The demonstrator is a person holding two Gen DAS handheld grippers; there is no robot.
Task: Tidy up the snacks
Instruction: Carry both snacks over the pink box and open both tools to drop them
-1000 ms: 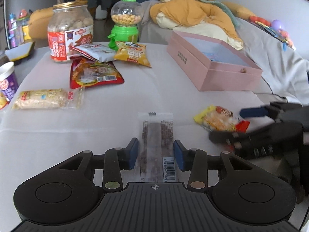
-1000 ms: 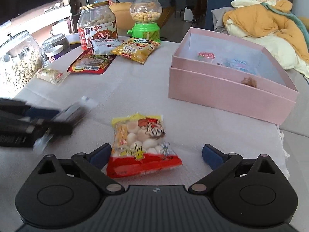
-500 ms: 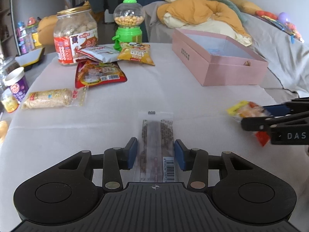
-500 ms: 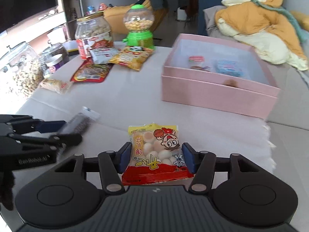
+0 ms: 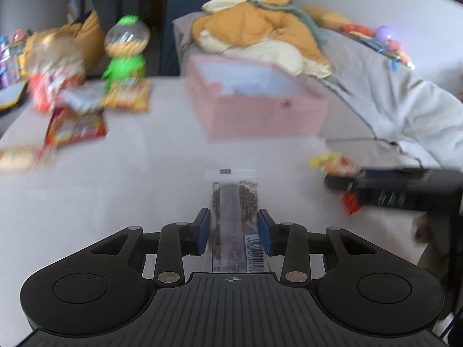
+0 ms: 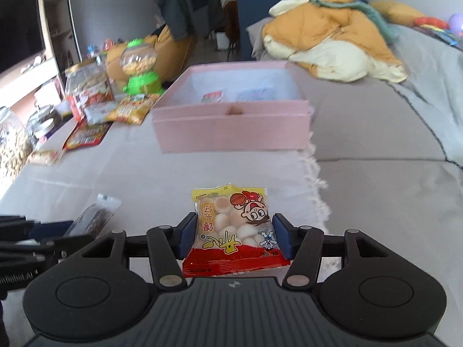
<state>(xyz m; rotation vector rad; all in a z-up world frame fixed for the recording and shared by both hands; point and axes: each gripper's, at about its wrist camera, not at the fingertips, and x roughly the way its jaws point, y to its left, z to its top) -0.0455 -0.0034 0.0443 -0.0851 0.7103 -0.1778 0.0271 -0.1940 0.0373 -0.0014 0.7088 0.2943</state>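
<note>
Left gripper (image 5: 233, 231): jaws, just closing, clamp a long clear-wrapped dark snack bar (image 5: 233, 219) above the white tablecloth (image 5: 115, 190). Right gripper (image 6: 233, 238): clenched on a yellow-and-red packet of round white biscuits (image 6: 233, 231). Beyond stands an open pink cardboard box (image 6: 231, 127) with small packets inside. Further packets and a green gumball dispenser (image 6: 140, 68) lie far left.

A matt white cloth is spread over the table (image 6: 173, 179), fringed at its 3 o'clock edge. The box (image 6: 231, 127) looks like matt pink card. The snack bag (image 6: 231, 231) is glossy printed film; the strip packet (image 5: 233, 217) is clear film. Each tool (image 6: 234, 238) is matt black ribbed plastic with blue pads (image 6: 188, 238).
</note>
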